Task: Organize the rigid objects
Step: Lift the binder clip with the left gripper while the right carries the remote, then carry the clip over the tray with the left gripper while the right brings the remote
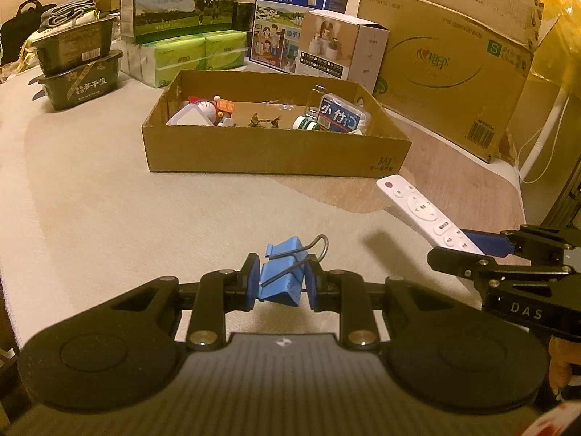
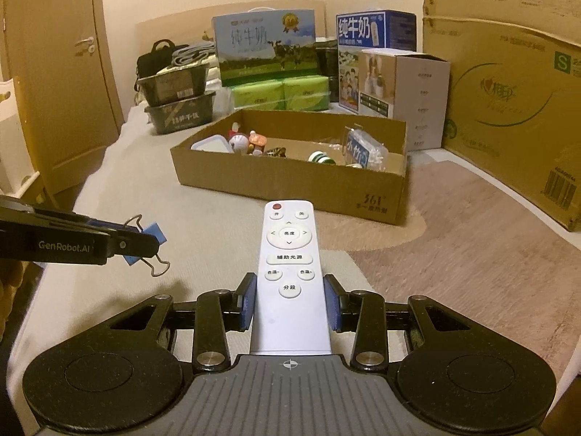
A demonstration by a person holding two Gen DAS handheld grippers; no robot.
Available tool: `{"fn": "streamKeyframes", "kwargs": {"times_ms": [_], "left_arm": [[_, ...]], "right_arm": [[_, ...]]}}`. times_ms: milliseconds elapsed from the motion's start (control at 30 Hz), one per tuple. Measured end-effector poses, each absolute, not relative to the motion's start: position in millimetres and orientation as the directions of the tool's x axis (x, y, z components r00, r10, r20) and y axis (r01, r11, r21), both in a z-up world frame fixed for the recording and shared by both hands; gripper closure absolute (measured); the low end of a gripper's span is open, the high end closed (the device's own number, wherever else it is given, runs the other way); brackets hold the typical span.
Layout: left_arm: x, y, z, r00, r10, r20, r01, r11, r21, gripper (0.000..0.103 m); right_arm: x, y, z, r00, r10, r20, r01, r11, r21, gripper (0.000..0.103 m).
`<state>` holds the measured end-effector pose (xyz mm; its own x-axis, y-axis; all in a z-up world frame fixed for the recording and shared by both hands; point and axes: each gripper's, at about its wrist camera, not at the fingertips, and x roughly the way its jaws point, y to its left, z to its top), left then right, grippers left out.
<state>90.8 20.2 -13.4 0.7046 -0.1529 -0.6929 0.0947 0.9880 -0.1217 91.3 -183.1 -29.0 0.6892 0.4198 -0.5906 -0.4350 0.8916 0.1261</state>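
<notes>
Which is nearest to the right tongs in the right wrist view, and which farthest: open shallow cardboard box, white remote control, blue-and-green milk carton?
1. White remote control: gripped in the right tongs.
2. Open shallow cardboard box: straight ahead.
3. Blue-and-green milk carton: behind the box, near the wall.

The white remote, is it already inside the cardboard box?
No, the white remote is clamped in the right gripper, in front of the cardboard box, not in it.

Pale beige bed cover (image 2: 145,189), with a brownish patterned area to the right. Straight ahead of the fingers, an open cardboard tray (image 2: 290,185) resting on it. Beyond the tray, green tissue packs (image 2: 279,96), two stacked dark food tubs (image 2: 178,103), and a white box (image 2: 403,101). Far right, a large carton (image 2: 508,116).
</notes>
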Motion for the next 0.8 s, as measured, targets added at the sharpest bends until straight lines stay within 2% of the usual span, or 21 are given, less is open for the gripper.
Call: {"fn": "streamKeyframes", "kwargs": {"times_ms": [367, 800], "left_arm": [[97, 24, -4, 0.707, -0.168, -0.687, 0.109, 0.986, -0.129, 0.080], [145, 30, 38, 0.748, -0.180, -0.639, 0.162, 0.983, -0.087, 0.080]], "right_arm": [[93, -189, -17, 0.693, 0.425, -0.582, -0.425, 0.893, 0.146, 0.064], [141, -208, 27, 0.727, 0.418, -0.546, -0.415, 0.900, 0.136, 0.064]]}}
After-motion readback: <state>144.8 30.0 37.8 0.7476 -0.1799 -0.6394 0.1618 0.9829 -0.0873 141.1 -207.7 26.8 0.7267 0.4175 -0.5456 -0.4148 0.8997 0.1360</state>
